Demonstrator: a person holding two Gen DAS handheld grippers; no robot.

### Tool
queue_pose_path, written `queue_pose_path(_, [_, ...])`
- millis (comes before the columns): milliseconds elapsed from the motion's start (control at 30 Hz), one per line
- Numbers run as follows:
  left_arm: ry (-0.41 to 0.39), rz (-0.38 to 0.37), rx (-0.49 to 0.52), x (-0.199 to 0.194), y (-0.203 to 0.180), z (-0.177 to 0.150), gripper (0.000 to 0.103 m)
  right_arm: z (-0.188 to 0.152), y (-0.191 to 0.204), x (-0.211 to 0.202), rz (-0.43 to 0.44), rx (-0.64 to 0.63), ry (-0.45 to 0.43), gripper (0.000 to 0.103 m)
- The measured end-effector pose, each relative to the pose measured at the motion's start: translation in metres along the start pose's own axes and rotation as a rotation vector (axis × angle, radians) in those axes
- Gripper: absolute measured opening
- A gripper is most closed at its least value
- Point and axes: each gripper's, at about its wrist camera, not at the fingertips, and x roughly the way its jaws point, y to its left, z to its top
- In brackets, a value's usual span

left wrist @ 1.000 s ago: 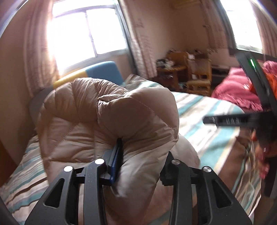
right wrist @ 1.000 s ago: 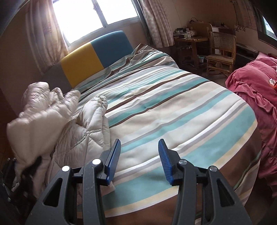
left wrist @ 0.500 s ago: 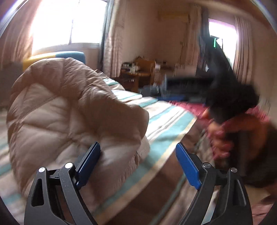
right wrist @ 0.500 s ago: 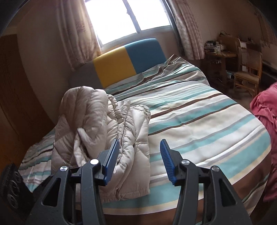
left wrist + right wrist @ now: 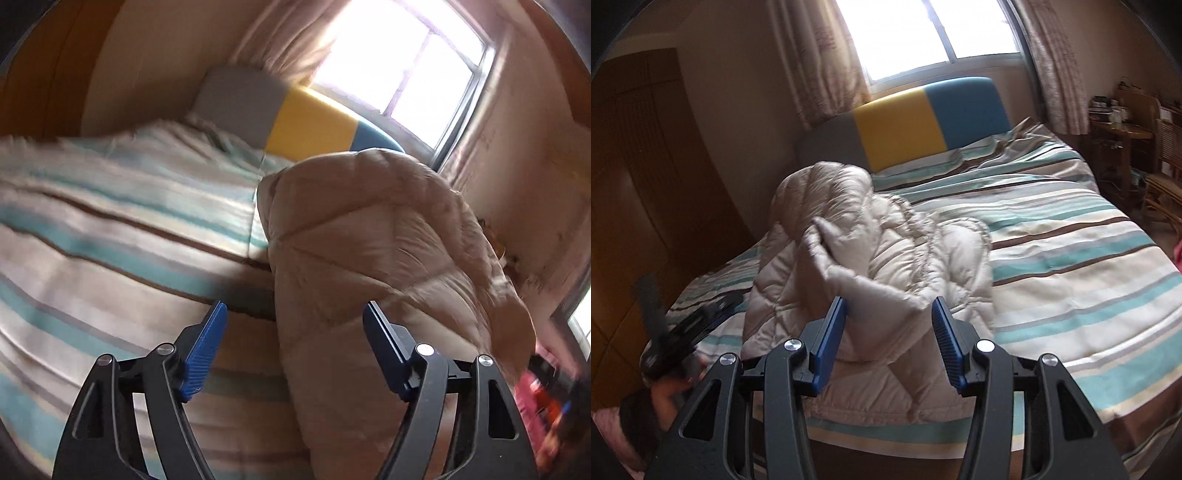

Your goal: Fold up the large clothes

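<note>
A beige quilted down jacket lay bunched in a heap on the striped bedspread, toward the bed's edge at about 9 o'clock from the middle of the right wrist view, with the grey, yellow and blue headboard beyond it at 12 o'clock. One puffy fold stood upright at the back of the heap, and a flatter flap of the jacket reached forward toward the camera.

The right gripper hung with its jaws parted, blue pads on either side of that forward flap; the fabric lay between and just beyond the tips, and whether either pad touched it could not be told. Nothing was clamped.

At 8 o'clock in the same view the left gripper showed as a dark, blurred shape at the bed's near corner, just beside the jacket, with part of a hand below it.

In the left wrist view, which was tilted and motion-blurred, the left gripper was spread wide and held nothing. The jacket rose as a tall bulging mass from 6 o'clock up to 1 o'clock, filling the space just ahead of the right-hand finger; contact with that finger could not be judged. The left-hand pad stood apart from the cloth over the bedspread. A bright window with pale curtains sat at 1 o'clock
</note>
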Motion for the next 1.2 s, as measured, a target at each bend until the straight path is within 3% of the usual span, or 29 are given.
queue_pose_path(333, [0.038,-0.047,0.058,0.027,-0.021,0.004,0.074,0.012,0.001,0.008,-0.005,-0.085,0.0,0.05])
queue_pose_path(467, [0.058,-0.065,0.05,0.036,-0.021,0.004,0.07,0.007,-0.004,0.021,-0.056,-0.088,0.089,0.035])
queue_pose_path(600, [0.08,-0.082,0.105,0.043,-0.04,-0.001,0.067,-0.013,-0.016,0.019,-0.096,-0.067,0.148,0.025])
queue_pose_path(1033, [0.119,-0.099,0.333,0.057,-0.101,-0.017,0.067,-0.07,-0.052,0.006,-0.188,0.038,0.242,0.016])
queue_pose_path(1200, [0.131,-0.051,0.394,0.068,-0.116,-0.028,0.067,-0.076,-0.058,0.006,-0.201,0.072,0.199,0.017])
